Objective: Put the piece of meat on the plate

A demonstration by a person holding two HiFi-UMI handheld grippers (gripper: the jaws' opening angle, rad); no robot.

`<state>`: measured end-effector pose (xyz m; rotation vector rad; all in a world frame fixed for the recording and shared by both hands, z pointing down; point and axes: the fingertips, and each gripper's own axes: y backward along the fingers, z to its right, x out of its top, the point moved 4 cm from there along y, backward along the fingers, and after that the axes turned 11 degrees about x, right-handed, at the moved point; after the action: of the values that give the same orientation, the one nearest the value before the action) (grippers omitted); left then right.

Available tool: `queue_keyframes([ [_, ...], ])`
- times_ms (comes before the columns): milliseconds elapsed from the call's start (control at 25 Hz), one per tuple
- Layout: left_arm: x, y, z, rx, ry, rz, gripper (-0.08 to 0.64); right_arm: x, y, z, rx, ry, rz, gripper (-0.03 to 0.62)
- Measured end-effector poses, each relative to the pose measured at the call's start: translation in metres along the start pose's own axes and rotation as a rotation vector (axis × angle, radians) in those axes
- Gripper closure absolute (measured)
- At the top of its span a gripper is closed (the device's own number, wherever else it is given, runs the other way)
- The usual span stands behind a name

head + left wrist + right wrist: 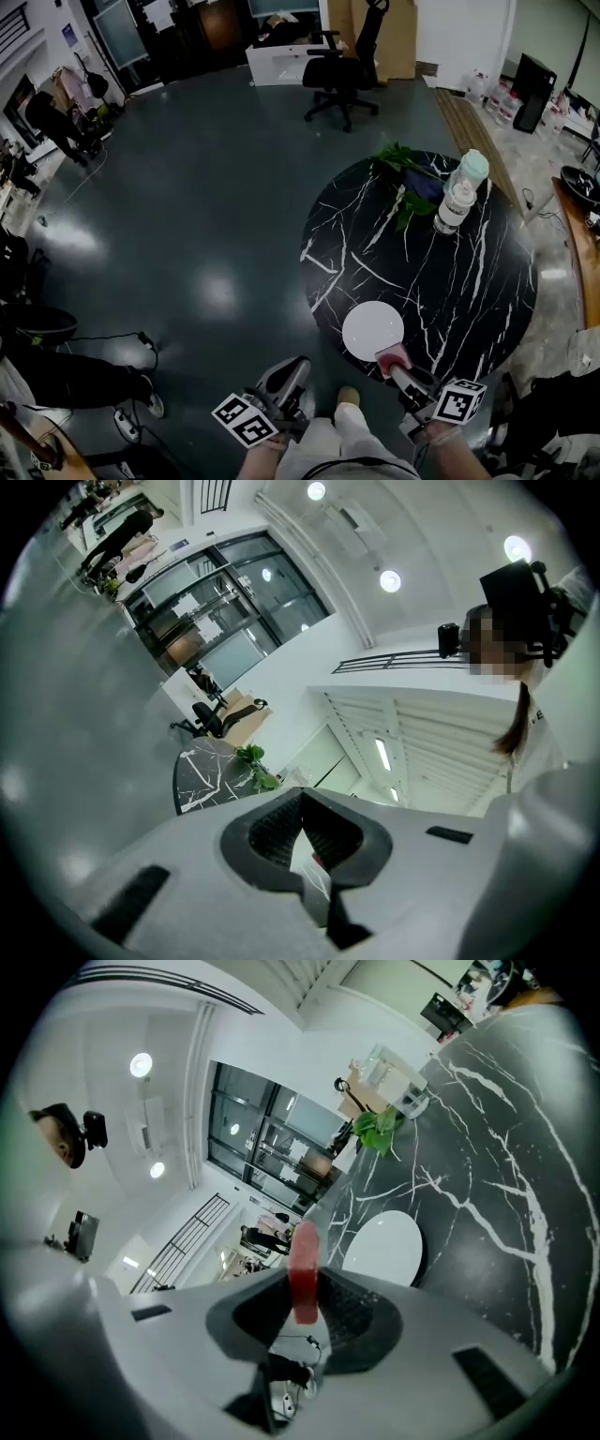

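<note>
The piece of meat (pixel 302 1274), a red slab standing on edge, is clamped between the pads of my right gripper (pixel 305 1302). In the head view the right gripper (pixel 394 368) holds the meat (pixel 395 354) over the near edge of the round black marble table (pixel 469 291), just right of the empty white plate (pixel 372 330). In the right gripper view the plate (pixel 384 1249) lies just ahead and to the right. My left gripper (pixel 281 377) hangs off the table to the left, over the floor; its jaws (pixel 305 841) are together with nothing between them.
A clear bottle (pixel 461 192) and green leaves (pixel 408 178) stand at the table's far side. A black office chair (pixel 342 80) is beyond on the dark floor. Another person's legs (pixel 84 380) are at the lower left. A wooden bench (pixel 579 244) runs along the right.
</note>
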<state>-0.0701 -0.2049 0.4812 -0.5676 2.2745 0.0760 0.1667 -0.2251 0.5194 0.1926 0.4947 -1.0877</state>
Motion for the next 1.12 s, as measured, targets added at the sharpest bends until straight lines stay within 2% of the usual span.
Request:
queue_keyframes([
  [200, -0.012, -0.024, -0.016, 0.021, -0.022, -0.029, 0.551, 0.009, -0.026, 0.016, -0.029, -0.026, -0.084, 0.505],
  [400, -0.028, -0.057, -0.036, 0.018, 0.009, -0.035, 0.551, 0.015, -0.049, 0.043, -0.094, -0.072, -0.14, 0.505],
  [600, -0.033, -0.09, -0.055, 0.015, -0.114, -0.051, 0.551, 0.011, -0.073, 0.061, -0.097, -0.155, -0.206, 0.505],
  [680, -0.033, -0.1, -0.06, 0.001, -0.133, -0.051, 0.551, 0.006, -0.081, 0.063, -0.087, -0.172, -0.252, 0.505],
  [880, -0.032, -0.113, -0.073, 0.011, -0.152, -0.019, 0.551, 0.009, -0.092, 0.068, -0.092, -0.142, -0.333, 0.505],
  [1040, -0.038, -0.114, -0.077, 0.008, -0.135, -0.01, 0.551, 0.009, -0.092, 0.076, -0.096, -0.15, -0.376, 0.505],
  [1120, -0.041, -0.113, -0.078, 0.004, -0.129, -0.013, 0.551, 0.01, -0.093, 0.078, -0.115, -0.109, -0.425, 0.505],
])
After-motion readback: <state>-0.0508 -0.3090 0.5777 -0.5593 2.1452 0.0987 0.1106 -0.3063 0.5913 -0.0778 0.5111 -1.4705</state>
